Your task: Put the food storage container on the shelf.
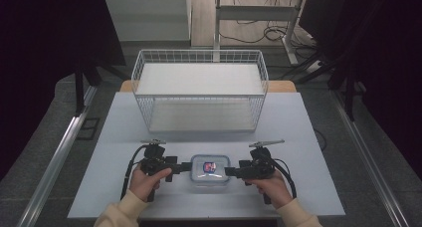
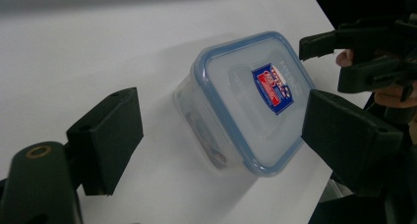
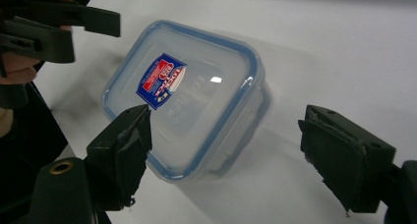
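Jaws wide on both the left gripper (image 1: 185, 166) and right gripper (image 1: 230, 170), nothing pinched; each faces one end of the clear lidded container (image 1: 210, 170), which sits on the table (image 1: 298, 137) near the person's edge, in front of the wire basket (image 1: 199, 90). Container reads as light, rigid plastic, smooth and probably slippery. Best purchase likely under the blue-rimmed lid (image 2: 255, 94), across opposite side walls.

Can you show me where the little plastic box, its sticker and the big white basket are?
plastic box (image 1: 210, 179), high view, on the front edge of its clear lid.
sticker (image 2: 273, 87), left gripper view, on the middle of the red and blue label.
white basket (image 1: 199, 53), high view, on its far wire rim.
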Demonstrator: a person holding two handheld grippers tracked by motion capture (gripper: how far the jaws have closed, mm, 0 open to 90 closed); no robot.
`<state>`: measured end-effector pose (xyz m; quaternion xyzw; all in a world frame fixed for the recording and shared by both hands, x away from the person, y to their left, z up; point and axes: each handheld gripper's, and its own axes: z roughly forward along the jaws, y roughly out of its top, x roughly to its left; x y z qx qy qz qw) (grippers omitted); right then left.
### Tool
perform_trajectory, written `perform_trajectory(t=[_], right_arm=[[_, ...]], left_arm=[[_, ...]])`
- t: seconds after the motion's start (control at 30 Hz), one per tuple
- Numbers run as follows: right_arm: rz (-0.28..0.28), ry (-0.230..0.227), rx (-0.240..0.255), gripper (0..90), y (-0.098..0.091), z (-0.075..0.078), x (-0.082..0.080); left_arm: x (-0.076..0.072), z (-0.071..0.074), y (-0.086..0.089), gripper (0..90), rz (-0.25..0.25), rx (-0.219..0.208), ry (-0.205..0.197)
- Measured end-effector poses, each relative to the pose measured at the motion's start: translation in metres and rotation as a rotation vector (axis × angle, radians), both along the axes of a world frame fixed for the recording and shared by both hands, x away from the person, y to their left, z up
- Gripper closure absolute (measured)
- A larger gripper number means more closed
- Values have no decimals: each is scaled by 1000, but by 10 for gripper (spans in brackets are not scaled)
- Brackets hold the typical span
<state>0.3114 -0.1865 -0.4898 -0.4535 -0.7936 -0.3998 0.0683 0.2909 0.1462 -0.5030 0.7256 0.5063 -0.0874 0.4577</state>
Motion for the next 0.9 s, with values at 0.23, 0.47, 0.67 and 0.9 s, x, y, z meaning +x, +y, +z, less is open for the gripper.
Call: perform_trajectory(t=[0.23,0.47,0.67,0.9], right_arm=[[11,34,20,215,12,-9,4],[17,46,22,229,15,-14,5],[11,76,49,251,16,-20,4],[-16,116,91,331,13,-22,5]], left_arm=[[9,-13,-7,172,-8,-44,61],[12,-19,-10,197,-16,-74,94],[14,-25,-15,221,-44,-86,137],[14,-29,-18,316,-70,-125,191]])
